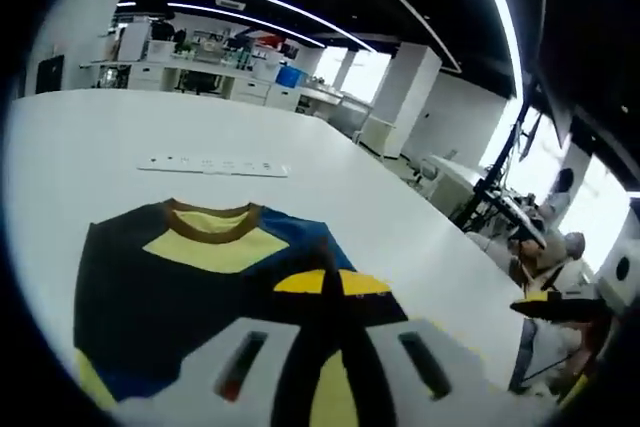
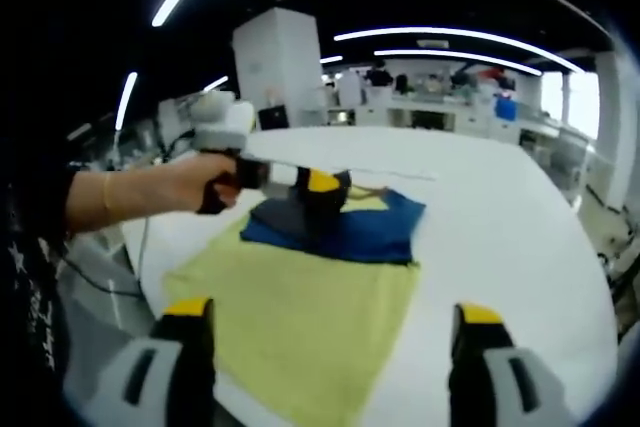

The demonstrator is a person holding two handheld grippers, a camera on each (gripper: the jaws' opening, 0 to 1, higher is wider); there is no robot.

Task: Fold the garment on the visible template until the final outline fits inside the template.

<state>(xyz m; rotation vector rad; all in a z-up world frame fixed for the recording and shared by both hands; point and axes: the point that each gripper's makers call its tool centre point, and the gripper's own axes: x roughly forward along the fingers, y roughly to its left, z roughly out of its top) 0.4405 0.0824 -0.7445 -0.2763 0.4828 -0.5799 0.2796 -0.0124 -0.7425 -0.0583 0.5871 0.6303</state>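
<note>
- The garment [image 2: 340, 222], dark navy and blue with yellow panels and a brown collar, lies on the white bench [image 2: 500, 207]; in the right gripper view it sits at the far end of a yellow-green template [image 2: 300, 317] spread flat on the bench.
- In the left gripper view the garment [image 1: 180, 267] lies collar away from the camera, its near edge under the gripper.
- The left gripper [image 1: 335, 292] is down on the garment with its yellow-tipped jaws drawn together over the cloth; whether cloth is caught between them cannot be told.
- In the right gripper view the left gripper [image 2: 325, 192] rests on the garment, held by a person's hand [image 2: 195, 182] with a bracelet on the wrist.
- The right gripper [image 2: 330, 322] hangs above the near part of the template, jaws wide apart and nothing between them.
- A white power strip [image 1: 212, 165] lies on the bench beyond the collar, well apart from the garment.
- Past the bench stand white cabinets [image 1: 250, 82] with cluttered tops and a blue bin [image 1: 290, 77].
- At the right of the left gripper view, equipment stands [image 1: 495, 192] and seated people crowd the bench's far side.
</note>
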